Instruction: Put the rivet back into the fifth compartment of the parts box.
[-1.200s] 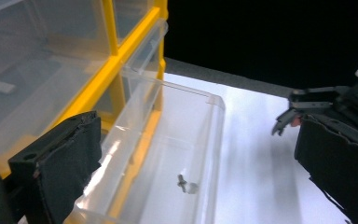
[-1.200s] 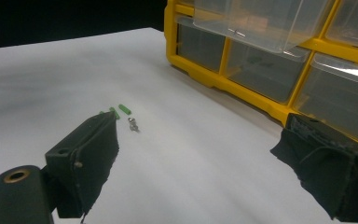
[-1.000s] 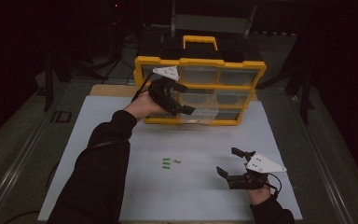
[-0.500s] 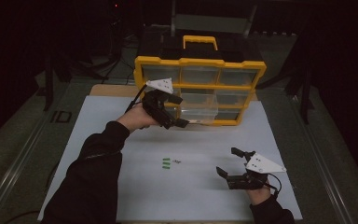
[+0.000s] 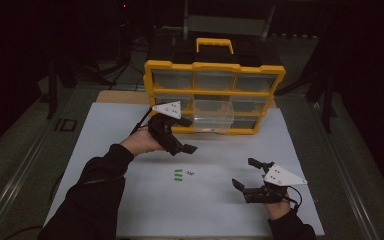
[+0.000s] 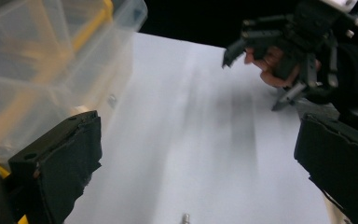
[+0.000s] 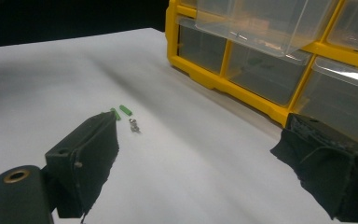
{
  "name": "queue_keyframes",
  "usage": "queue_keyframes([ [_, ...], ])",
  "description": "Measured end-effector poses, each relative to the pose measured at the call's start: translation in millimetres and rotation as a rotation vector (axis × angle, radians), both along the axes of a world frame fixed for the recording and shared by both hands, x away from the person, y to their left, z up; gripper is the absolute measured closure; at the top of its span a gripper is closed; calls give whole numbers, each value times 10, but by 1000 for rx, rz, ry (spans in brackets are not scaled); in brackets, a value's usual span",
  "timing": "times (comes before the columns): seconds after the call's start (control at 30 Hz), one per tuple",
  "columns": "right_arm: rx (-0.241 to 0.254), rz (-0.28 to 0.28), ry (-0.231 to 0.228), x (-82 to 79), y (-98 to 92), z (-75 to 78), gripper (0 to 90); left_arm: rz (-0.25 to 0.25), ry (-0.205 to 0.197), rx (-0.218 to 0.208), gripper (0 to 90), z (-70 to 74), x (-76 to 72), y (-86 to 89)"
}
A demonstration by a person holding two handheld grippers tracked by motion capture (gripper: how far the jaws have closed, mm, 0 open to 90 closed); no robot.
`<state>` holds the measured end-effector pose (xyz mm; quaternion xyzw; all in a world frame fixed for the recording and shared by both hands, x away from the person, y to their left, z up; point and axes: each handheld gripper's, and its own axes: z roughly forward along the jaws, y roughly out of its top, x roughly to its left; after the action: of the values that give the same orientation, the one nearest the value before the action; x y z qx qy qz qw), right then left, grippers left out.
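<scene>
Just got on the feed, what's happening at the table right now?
A person works at a white sheet with a gripper in each hand. The left gripper hangs open and empty in front of the yellow drawer organizer, whose middle clear drawer is pulled out. The right gripper rests open near the sheet's front right. Small green pieces and a small metal screw lie loose between them, untouched.

Yellow organiser (image 5: 214, 95), green pegs (image 5: 178, 174), white sheet (image 5: 130, 125)
</scene>
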<state>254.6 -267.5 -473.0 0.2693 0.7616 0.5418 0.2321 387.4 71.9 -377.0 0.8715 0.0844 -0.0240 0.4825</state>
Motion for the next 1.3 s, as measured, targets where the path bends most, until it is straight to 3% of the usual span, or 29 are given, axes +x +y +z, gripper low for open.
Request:
queue_keyframes([
  [0.13, -1, 0, 0, 3, 0, -3, 113, -3, 6, -1, 4, -74, -38, 13],
  [0.53, -5, 0, -3, 1, 5, 0, 113, -31, 22, 8, 72, -506, -154, 44],
  [0.8, -5, 1, 3, 1, 11, -5, 113, -33, 47, 49, 205, -792, -148, 59],
  [0.97, -5, 2, 6, 1, 12, -9, 113, -39, 57, 56, 361, -922, -143, 67],
  [1.3, -9, 3, 8, 0, 15, -11, 113, -37, 54, 127, 560, -1163, -115, -7],
])
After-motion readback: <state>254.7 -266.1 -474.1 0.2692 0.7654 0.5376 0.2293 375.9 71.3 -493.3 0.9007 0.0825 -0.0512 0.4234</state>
